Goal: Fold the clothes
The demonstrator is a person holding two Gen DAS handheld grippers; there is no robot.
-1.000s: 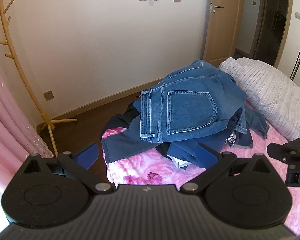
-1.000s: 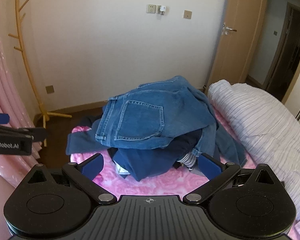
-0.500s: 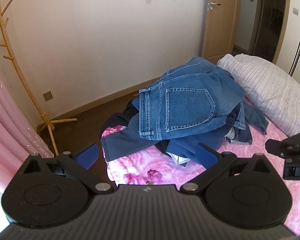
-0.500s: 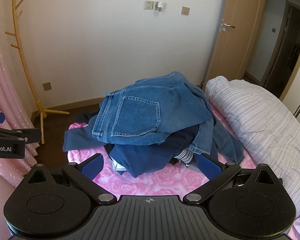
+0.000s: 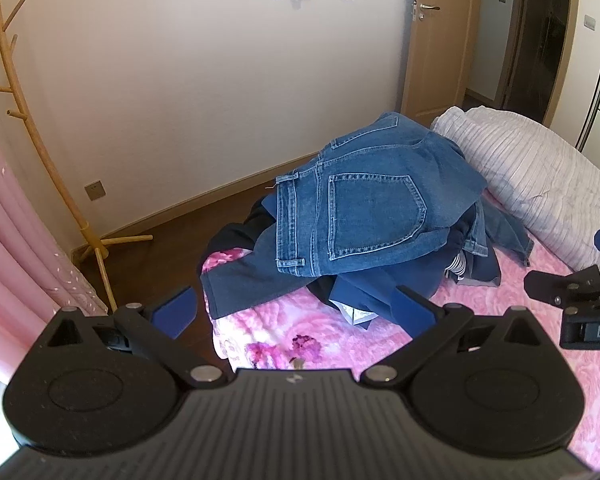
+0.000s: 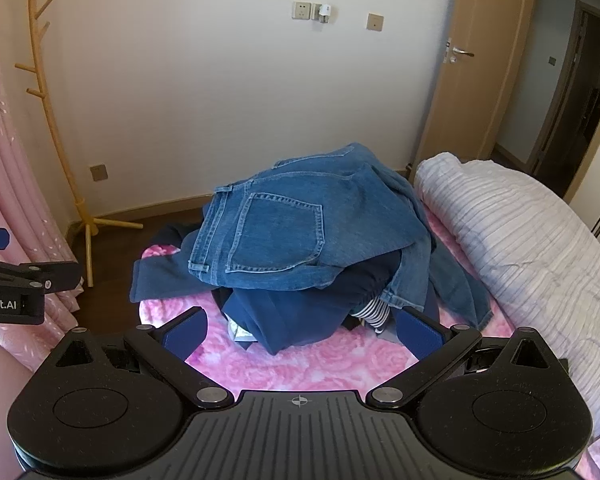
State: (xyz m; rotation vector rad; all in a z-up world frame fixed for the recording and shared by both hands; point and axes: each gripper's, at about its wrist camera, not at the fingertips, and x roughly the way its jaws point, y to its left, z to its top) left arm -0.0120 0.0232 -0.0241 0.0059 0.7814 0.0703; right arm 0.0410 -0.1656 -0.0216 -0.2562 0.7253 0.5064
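Folding was not begun: left hand-held gripper (image 5: 296, 312) and right hand-held gripper (image 6: 302, 330) hung open and empty before jeans (image 6: 288, 232) at frame centre; next, I judged, a grasp of the waistband.

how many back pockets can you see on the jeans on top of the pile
1. On the jeans topping the pile, one back pocket faces up, just below the waistband near the pile's left side. A second pocket may be hidden by the fold.
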